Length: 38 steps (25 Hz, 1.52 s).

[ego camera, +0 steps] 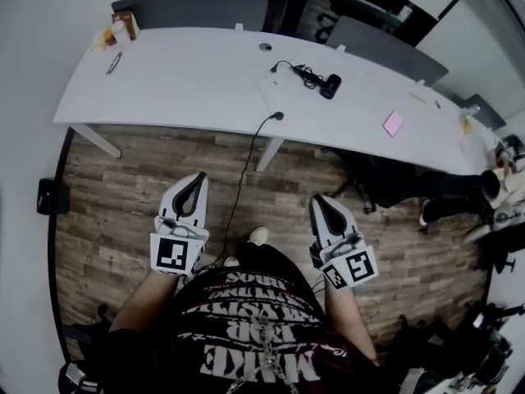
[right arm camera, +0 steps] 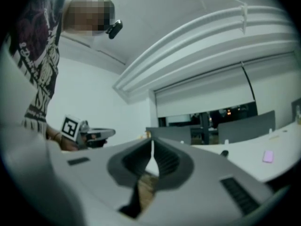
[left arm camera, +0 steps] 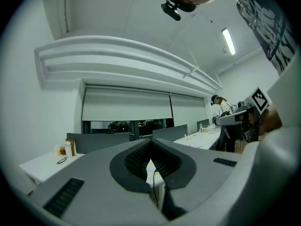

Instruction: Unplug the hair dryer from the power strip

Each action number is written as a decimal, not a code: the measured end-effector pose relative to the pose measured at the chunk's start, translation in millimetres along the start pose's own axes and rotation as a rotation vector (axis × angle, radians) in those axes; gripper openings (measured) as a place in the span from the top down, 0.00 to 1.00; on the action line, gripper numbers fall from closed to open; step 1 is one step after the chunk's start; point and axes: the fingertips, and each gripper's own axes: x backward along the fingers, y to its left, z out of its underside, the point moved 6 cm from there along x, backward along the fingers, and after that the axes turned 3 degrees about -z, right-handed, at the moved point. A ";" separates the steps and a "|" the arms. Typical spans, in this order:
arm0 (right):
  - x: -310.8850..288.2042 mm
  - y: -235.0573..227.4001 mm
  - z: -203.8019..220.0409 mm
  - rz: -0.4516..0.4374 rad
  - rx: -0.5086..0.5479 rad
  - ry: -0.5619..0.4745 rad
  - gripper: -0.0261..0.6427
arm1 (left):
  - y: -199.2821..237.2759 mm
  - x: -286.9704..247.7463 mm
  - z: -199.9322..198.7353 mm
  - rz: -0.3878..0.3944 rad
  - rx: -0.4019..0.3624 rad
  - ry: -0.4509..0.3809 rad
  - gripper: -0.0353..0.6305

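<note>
**Dryer ahead, right claw nearer**

The left claw (ego camera: pixel 199 176) and right claw (ego camera: pixel 318 200) were both pinched shut and empty, held level, well short of the desk (ego camera: pixel 164 89). What looked like the hair dryer (ego camera: pixel 330 85) lay on it, beyond the right claw. A cable (ego camera: pixel 243 167) hung between them; no power strip showed

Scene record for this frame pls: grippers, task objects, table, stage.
left gripper: shut, empty, over the wood floor, short of the table
right gripper: shut, empty, also short of the table
table: long, white, ahead of both grippers
black device: on the table, cord bunched beside it; probably the hair dryer
cable: hangs from the table's near edge to the floor
power strip: not made out
pink note: on the table, right of the black device
stage: unplugging not begun, nothing touched
</note>
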 end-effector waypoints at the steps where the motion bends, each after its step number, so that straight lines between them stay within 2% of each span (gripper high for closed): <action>1: -3.9 -6.1 0.9 -0.002 -0.011 -0.005 0.91 | 1.2 -6.4 1.3 -0.001 -0.004 0.003 0.91; 9: -30.8 -63.4 6.5 -0.037 -0.096 0.000 0.91 | 0.3 -61.3 1.6 -0.019 -0.030 0.020 0.91; 15: -38.7 -93.7 27.3 -0.074 -0.164 0.062 0.91 | -0.9 -95.0 7.4 -0.042 -0.040 0.049 0.91; 21: -37.3 -131.3 36.5 -0.041 -0.233 0.074 0.91 | -5.3 -129.8 9.4 -0.028 -0.070 0.058 0.91; 24: -44.3 -146.5 25.0 -0.050 -0.199 0.049 0.91 | -7.1 -145.4 6.1 -0.035 -0.027 0.057 0.91; 34: -54.1 -183.2 -8.2 -0.028 -0.015 0.000 0.91 | -10.9 -175.0 -4.3 -0.063 -0.021 -0.006 0.91; 38: -50.8 -184.1 -7.0 -0.018 -0.012 0.009 0.91 | -14.3 -172.7 -1.7 -0.050 -0.019 -0.002 0.91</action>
